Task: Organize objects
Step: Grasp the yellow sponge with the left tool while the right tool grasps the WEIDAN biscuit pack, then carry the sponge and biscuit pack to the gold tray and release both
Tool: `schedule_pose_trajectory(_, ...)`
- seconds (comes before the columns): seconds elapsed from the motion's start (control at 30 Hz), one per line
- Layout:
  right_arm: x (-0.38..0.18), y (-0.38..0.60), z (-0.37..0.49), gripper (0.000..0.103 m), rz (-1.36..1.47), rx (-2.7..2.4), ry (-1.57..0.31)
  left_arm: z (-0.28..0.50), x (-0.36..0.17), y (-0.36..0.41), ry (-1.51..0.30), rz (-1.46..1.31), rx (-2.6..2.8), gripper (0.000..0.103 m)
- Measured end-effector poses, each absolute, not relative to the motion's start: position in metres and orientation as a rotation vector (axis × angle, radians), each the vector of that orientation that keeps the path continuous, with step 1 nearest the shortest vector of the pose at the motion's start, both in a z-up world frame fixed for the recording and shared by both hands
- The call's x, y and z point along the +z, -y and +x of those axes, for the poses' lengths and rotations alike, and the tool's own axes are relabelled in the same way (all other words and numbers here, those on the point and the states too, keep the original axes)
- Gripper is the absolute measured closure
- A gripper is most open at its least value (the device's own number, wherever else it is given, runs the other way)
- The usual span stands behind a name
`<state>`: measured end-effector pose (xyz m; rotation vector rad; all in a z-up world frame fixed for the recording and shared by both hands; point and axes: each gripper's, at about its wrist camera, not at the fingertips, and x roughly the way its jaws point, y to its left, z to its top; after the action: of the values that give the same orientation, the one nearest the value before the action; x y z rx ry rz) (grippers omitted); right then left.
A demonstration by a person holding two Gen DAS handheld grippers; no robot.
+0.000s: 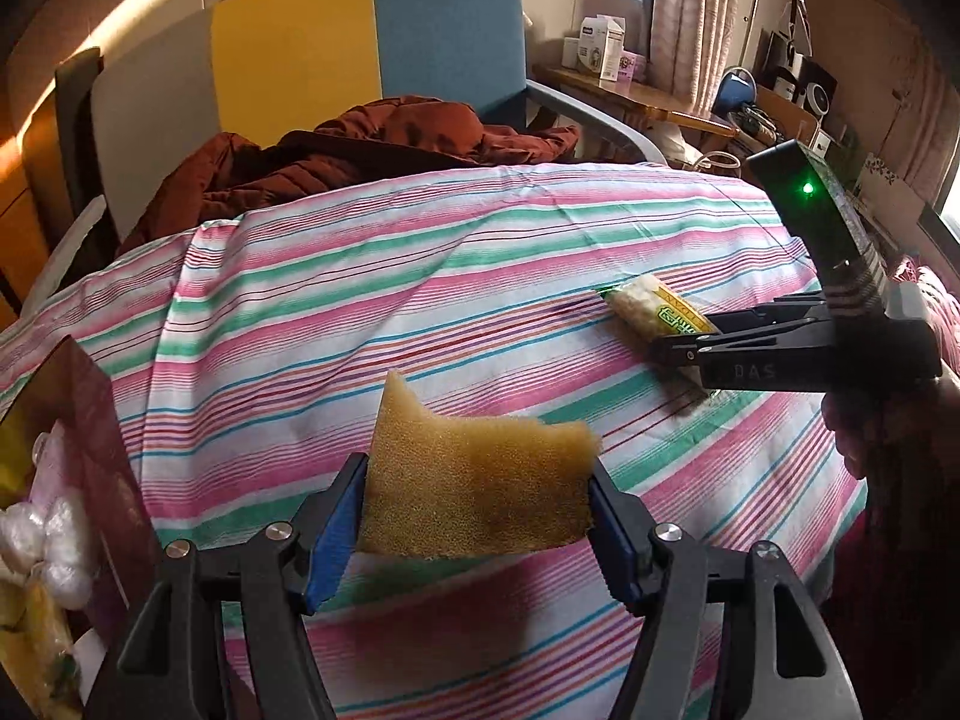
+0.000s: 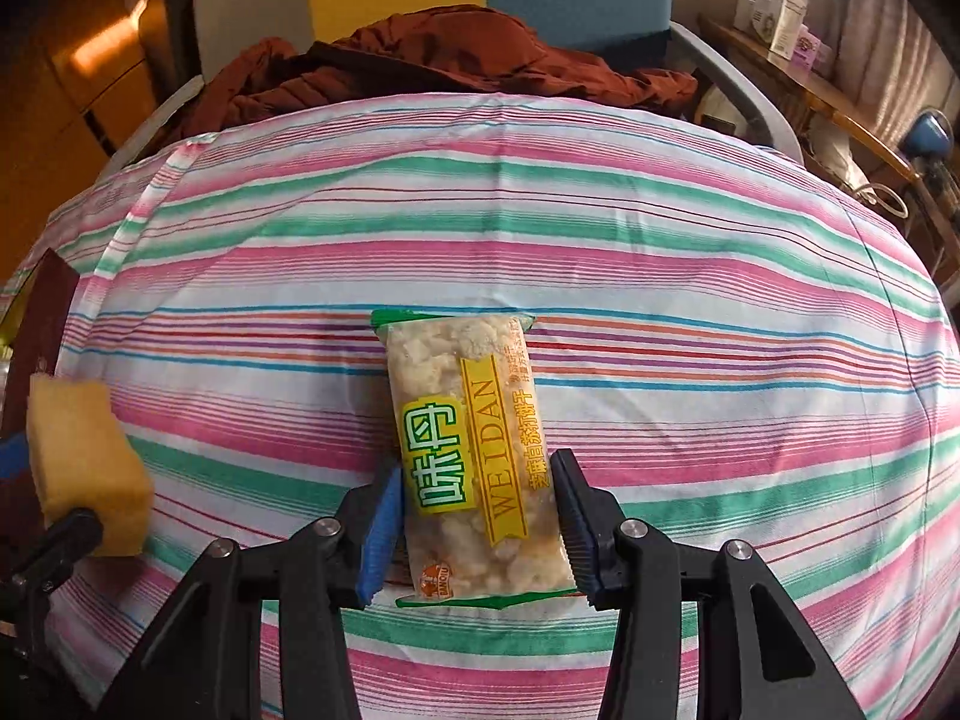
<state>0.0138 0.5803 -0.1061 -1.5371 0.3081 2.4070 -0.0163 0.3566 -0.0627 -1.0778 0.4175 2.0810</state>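
Note:
A yellow-brown sponge [image 1: 474, 504] hangs above the striped cloth [image 1: 360, 300], clamped between the blue pads of my left gripper [image 1: 480, 471]. In the right wrist view the same sponge [image 2: 84, 450] shows at the far left, in my left gripper [image 2: 42, 492]. A clear snack packet [image 2: 468, 450] with green ends and a yellow label lies lengthwise on the cloth [image 2: 720, 360]. My right gripper [image 2: 477, 486] is shut on its near half, a pad against each long side. The left wrist view shows this packet [image 1: 645, 306] at the right, its near end in the right gripper [image 1: 684, 351].
A dark red box [image 1: 90, 420] at the left edge holds plastic-wrapped items. A brown jacket [image 1: 390, 138] lies behind the cloth, before a yellow and blue chair back [image 1: 360, 42]. A wooden desk [image 1: 636, 93] with small cartons stands at the far right.

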Motion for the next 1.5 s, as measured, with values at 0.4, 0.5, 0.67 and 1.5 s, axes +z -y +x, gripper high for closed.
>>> schedule_pose_trajectory(0.4, -0.105, -0.559, 0.012, 0.055, -1.556, 2.446, -0.246, -0.006, -0.031, -0.315, -0.344, -1.022, 2.125, 0.034)
schedule_pose_trajectory(0.5, -0.105, -0.552, 0.010, 0.055, -1.576, 2.452, -0.242, -0.004, -0.025, -0.307, -0.335, -1.011, 2.129, 0.034)
schedule_pose_trajectory(0.67, -0.105, -0.535, 0.007, 0.055, -1.630, 2.448, -0.210, -0.001, -0.017, -0.292, -0.308, -0.997, 2.141, 0.034)
schedule_pose_trajectory(1.5, -0.103, -0.426, 0.017, 0.055, -1.688, 2.478, -0.311, 0.007, -0.004, -0.206, -0.196, -0.993, 2.235, 0.034)
